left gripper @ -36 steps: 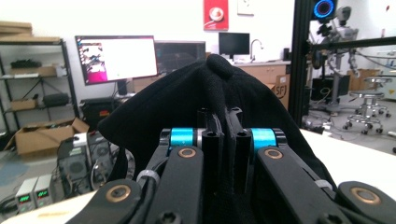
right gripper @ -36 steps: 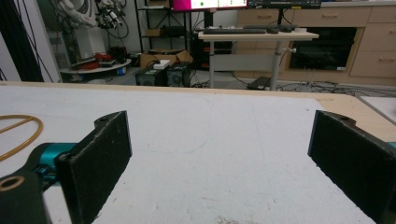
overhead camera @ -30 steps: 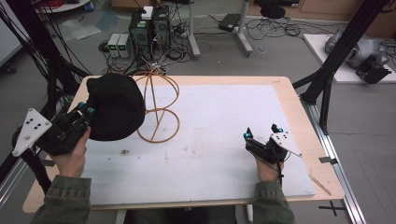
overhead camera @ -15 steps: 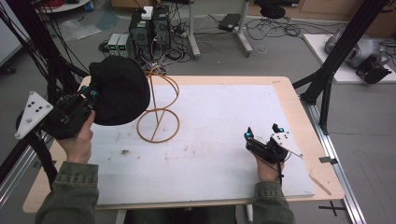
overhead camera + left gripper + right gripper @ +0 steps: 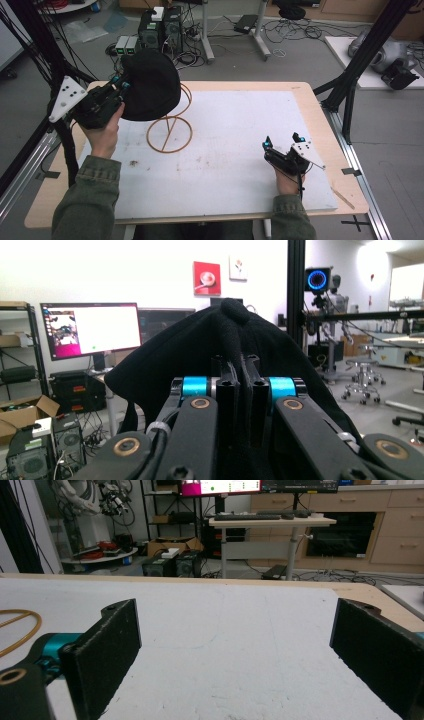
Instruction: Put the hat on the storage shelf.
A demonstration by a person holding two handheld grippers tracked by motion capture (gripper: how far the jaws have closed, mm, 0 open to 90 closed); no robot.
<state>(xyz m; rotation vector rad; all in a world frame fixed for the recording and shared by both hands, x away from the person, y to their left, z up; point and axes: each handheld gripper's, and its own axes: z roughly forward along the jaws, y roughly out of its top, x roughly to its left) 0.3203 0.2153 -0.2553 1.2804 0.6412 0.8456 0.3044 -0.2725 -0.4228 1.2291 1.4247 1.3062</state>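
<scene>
A black knit hat (image 5: 150,90) hangs in the air over the table's far left, above a thin wooden wire stand (image 5: 170,131) whose round base lies on the white mat. My left gripper (image 5: 121,86) is shut on the hat's edge; in the left gripper view the jaws stand pressed together on the black fabric (image 5: 235,340) and the left gripper (image 5: 240,362) points level. My right gripper (image 5: 283,140) rests on the mat at the near right, jaws wide apart. In the right gripper view the right gripper (image 5: 235,635) has only bare mat between its pads.
The white mat (image 5: 230,130) covers most of the wooden table (image 5: 325,125). Black frame posts (image 5: 350,85) stand at both sides. Computers (image 5: 160,25) and cables lie on the floor beyond the far edge. A hoop of the stand (image 5: 20,625) shows left in the right gripper view.
My left hand has lifted the hat up and toward the right, from beside the stand to over its top. The right gripper has stayed where it was.
</scene>
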